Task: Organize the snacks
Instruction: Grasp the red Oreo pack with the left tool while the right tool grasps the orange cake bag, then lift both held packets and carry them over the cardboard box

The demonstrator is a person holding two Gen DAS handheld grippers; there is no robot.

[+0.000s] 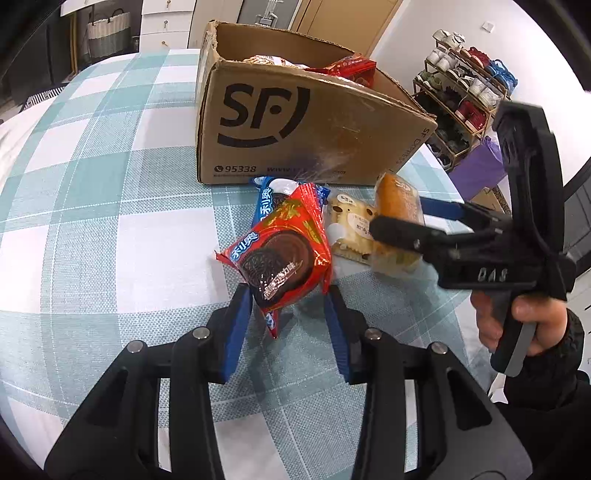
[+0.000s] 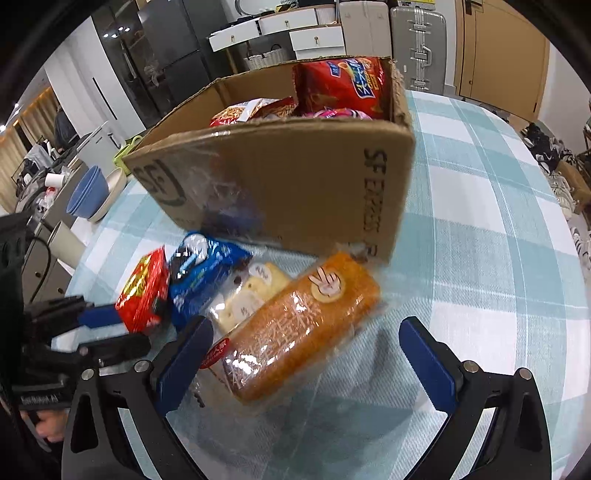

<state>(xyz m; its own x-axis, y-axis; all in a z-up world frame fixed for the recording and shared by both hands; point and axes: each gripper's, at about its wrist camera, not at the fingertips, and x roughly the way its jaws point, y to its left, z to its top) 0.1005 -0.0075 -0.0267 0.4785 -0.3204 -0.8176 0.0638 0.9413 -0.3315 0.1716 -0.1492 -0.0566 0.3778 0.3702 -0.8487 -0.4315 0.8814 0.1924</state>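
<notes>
Cardboard box [image 2: 295,184] holds red snack bags [image 2: 343,86].

A lived-in home: a tiered metal shoe rack full of sneakers [image 1: 466,85] stands by the wall, white drawer units [image 2: 295,31] and a woven laundry basket [image 1: 108,28] line the back, and a silver hard-shell suitcase [image 2: 417,40] is parked beside wooden wardrobe doors [image 2: 498,55].
</notes>
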